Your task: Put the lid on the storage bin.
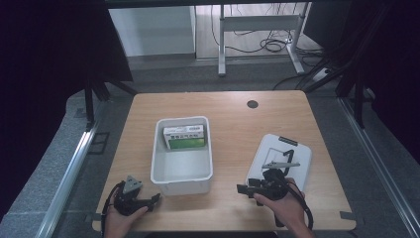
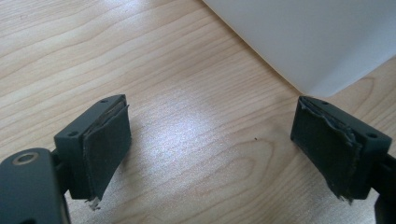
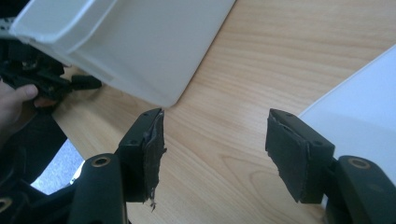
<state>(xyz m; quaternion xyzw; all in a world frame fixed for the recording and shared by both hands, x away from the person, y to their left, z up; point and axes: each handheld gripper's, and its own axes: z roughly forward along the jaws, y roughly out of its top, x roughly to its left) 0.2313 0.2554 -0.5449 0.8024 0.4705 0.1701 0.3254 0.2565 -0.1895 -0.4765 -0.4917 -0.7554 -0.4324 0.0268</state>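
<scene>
In the high view a white plastic bin (image 1: 182, 168) sits at the centre of the wooden table (image 1: 233, 124), with a green-and-white box (image 1: 184, 137) lying in its far end, against the back wall. To the right of the bin, in the lower right of the frame, a white lid (image 1: 297, 151) lies flat on the table with a black label strip near its far edge.

The left gripper (image 1: 148, 201) is held low in the lower left of the high view, just beside the bin's near left corner and apart from it. In the left gripper view its jaws stand wide apart with nothing between them but bare table; the worn black pads (image 2: 109, 140) are frayed at their edges, and the bin's white wall (image 2: 317, 42) fills the upper right corner of that frame.

The right gripper (image 1: 243, 188) sits at the lower right of the high view, over the near edge of the lid, pointing left toward the bin. In the right gripper view its jaws also gape wide and hold nothing; the bin's corner (image 3: 154, 51) is in the upper left, and the lid (image 3: 359, 116) lies at the right edge.
</scene>
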